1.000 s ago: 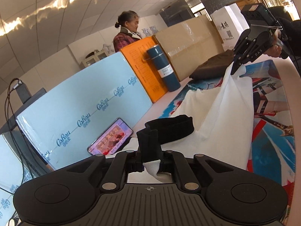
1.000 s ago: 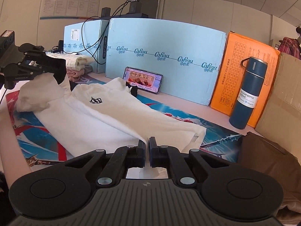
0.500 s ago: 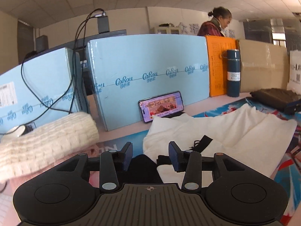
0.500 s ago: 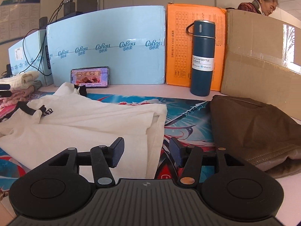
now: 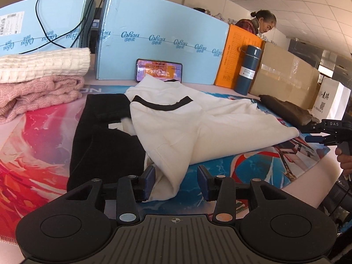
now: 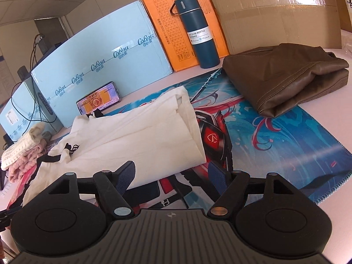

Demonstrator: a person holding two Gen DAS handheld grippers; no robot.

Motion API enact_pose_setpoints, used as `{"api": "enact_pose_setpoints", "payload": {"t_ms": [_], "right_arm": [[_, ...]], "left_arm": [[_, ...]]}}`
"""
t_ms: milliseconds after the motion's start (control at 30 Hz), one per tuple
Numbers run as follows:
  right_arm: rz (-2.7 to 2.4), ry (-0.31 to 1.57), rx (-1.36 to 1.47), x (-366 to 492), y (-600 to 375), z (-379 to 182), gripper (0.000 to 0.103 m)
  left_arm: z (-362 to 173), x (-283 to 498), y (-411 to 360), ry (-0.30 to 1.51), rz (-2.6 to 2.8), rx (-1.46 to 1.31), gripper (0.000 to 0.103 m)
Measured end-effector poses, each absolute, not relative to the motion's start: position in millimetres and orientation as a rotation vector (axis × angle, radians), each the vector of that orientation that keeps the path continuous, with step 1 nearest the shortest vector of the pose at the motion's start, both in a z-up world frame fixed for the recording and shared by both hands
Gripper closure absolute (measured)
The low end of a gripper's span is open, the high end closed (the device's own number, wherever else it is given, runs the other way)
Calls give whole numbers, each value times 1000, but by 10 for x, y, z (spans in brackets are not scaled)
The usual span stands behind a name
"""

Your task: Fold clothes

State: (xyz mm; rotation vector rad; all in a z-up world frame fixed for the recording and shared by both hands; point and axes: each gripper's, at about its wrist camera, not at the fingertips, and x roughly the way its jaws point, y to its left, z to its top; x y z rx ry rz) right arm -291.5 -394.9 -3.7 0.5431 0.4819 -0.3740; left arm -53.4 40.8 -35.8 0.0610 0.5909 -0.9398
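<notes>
Left gripper [image 5: 176, 182] jaws wide apart, empty, straddling the white garment [image 5: 198, 127] hem. Right gripper [image 6: 171, 176] likewise apart, empty. One garment.

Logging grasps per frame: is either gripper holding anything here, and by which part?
Nothing is held. The left gripper and right gripper are both open, near the white black-trimmed cotton garment, not clamping it.
</notes>
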Motion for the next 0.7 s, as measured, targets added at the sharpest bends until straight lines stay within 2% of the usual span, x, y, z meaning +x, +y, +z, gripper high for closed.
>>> {"api": "enact_pose_setpoints", "payload": {"t_ms": [67, 133, 167, 467, 533, 600, 633, 700], "right_arm": [[-367, 481, 565, -2959, -3937, -61, 32], [-357, 485, 612, -2977, -3961, -98, 32], [-354, 477, 634, -2986, -3974, -111, 32], [-392, 490, 783, -2709, -4055, -79, 35], [-442, 492, 807, -2617, -4060, -81, 48], [-491, 496, 836, -2560, -4076, -121, 88], [-500, 489, 846, -2567, -4078, -152, 95], [-506, 463, 865, -2614, -4077, -187, 100]], "left_arm": [[-359, -545, 432, 581, -937, 57, 61], [-325, -544, 464, 545, -929, 61, 74], [-308, -543, 480, 527, -926, 63, 103], [-68, -565, 593, 386, -946, 151, 101], [-98, -587, 583, 397, -966, 166, 101], [-124, -613, 594, 398, -976, 168, 101], [-117, -624, 618, 385, -981, 161, 101], [-47, -632, 655, 335, -999, 176, 101]]}}
